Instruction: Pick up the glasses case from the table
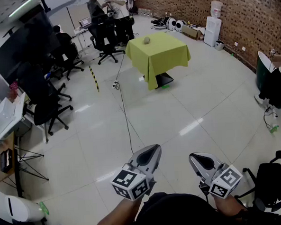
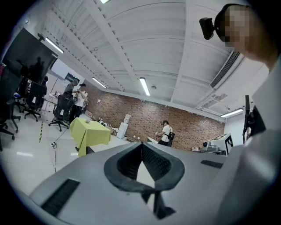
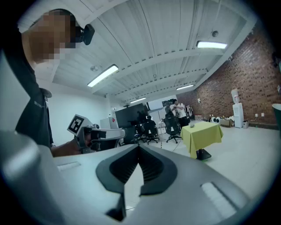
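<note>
Far across the shiny white tiled floor (image 1: pixel 187 106) stands a square counter (image 1: pixel 161 53) under a yellow-green cloth. On it lies a small grey rounded thing, likely the glasses case (image 1: pixel 146 40), though it is too far off to be sure. The person's left tool (image 1: pixel 154 150) and right tool (image 1: pixel 194 157) are held close to the body. Both are squeezed shut and hold nothing.

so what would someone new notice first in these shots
A lime-green draped table stands alone mid-floor in the head view, with the small grey glasses case near its far edge. Behind it runs a red brick wall. At the bottom edge, the left gripper and right gripper are both shut and empty, well short of the table.
</note>
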Motion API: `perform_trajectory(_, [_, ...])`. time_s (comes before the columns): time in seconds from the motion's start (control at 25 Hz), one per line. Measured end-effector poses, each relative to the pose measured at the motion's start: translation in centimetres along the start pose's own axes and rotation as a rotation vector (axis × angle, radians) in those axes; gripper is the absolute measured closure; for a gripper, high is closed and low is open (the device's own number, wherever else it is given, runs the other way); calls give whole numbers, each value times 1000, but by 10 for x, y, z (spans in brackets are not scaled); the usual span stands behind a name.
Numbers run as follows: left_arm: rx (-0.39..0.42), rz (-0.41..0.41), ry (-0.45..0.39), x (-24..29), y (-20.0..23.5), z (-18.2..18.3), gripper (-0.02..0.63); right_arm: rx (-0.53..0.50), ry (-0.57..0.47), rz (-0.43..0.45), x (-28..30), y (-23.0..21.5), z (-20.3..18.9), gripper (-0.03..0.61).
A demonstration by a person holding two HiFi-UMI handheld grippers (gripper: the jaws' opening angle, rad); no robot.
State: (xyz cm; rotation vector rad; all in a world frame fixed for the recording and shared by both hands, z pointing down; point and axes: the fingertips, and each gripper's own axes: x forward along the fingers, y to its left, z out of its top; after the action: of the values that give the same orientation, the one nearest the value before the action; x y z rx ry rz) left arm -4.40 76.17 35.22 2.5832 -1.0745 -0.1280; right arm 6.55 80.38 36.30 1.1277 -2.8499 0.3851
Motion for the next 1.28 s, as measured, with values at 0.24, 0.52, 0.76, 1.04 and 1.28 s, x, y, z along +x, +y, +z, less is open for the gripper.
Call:
perform_trajectory(0.24, [36, -7, 1, -15, -22, -5, 606, -34, -9, 8, -18, 20, 1, 577])
perform_trajectory(0.52, [142, -22, -11, -16, -58, -5, 606, -22, -26, -21, -56, 20, -7, 577])
perform_trajectory(0.76, [105, -25, -1, -20, -74, -14, 606, -12, -39, -27, -76, 24, -8, 577])
perform_trajectory(1.04, [38, -6, -5, -15, -68, -20, 606, -1, -25, -30, -84, 17, -14, 577])
perform_trajectory(1.28, [49, -6, -8, -9, -60, -17, 606, 2, -16, -20, -71, 10, -13, 577])
